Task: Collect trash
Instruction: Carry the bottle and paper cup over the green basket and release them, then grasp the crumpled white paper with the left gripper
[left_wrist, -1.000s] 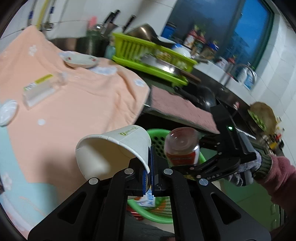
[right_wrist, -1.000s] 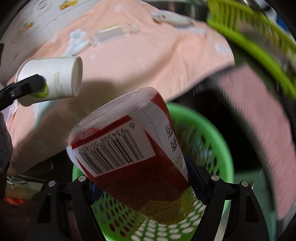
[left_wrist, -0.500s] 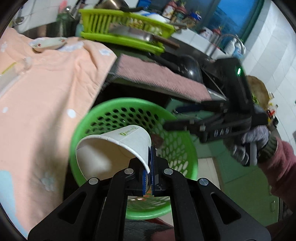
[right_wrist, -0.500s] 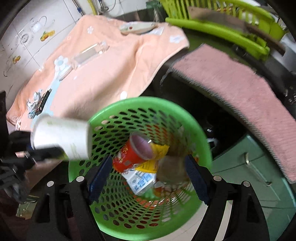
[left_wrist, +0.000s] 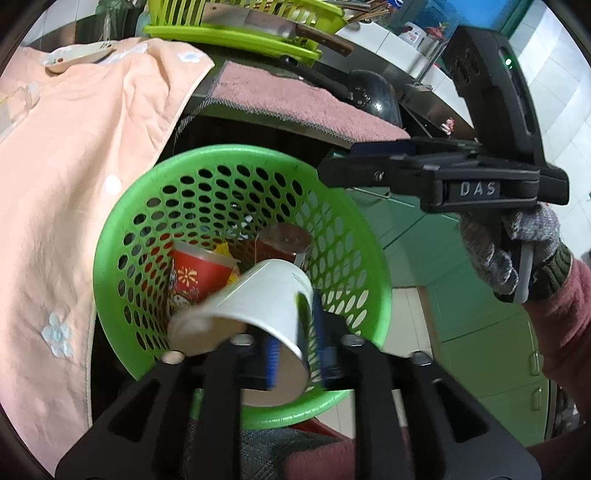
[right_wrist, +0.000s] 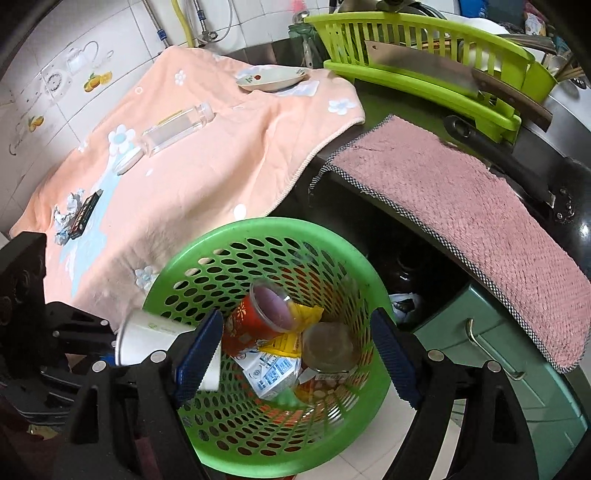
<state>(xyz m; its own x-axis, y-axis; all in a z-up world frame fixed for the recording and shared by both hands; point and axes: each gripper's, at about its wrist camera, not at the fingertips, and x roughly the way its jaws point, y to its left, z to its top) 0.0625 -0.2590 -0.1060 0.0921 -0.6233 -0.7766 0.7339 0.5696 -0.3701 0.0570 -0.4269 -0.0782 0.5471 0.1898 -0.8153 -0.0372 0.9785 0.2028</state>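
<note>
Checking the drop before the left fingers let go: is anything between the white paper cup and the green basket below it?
Nothing visible. The white paper cup hangs over the open mouth of the green basket as the left gripper opens. Only earlier trash lies at the bottom.

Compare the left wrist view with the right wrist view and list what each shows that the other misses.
Left wrist only: the gloved hand holding the right tongs, seen from the side.

Right wrist only: the clear bottle, crumpled paper and small dark box still on the peach cloth, and the empty right tongs standing open.

Both: the green basket with trash inside, the white paper cup over it between the opening left tongs, the plate, pink towel, and cleaver.
</note>
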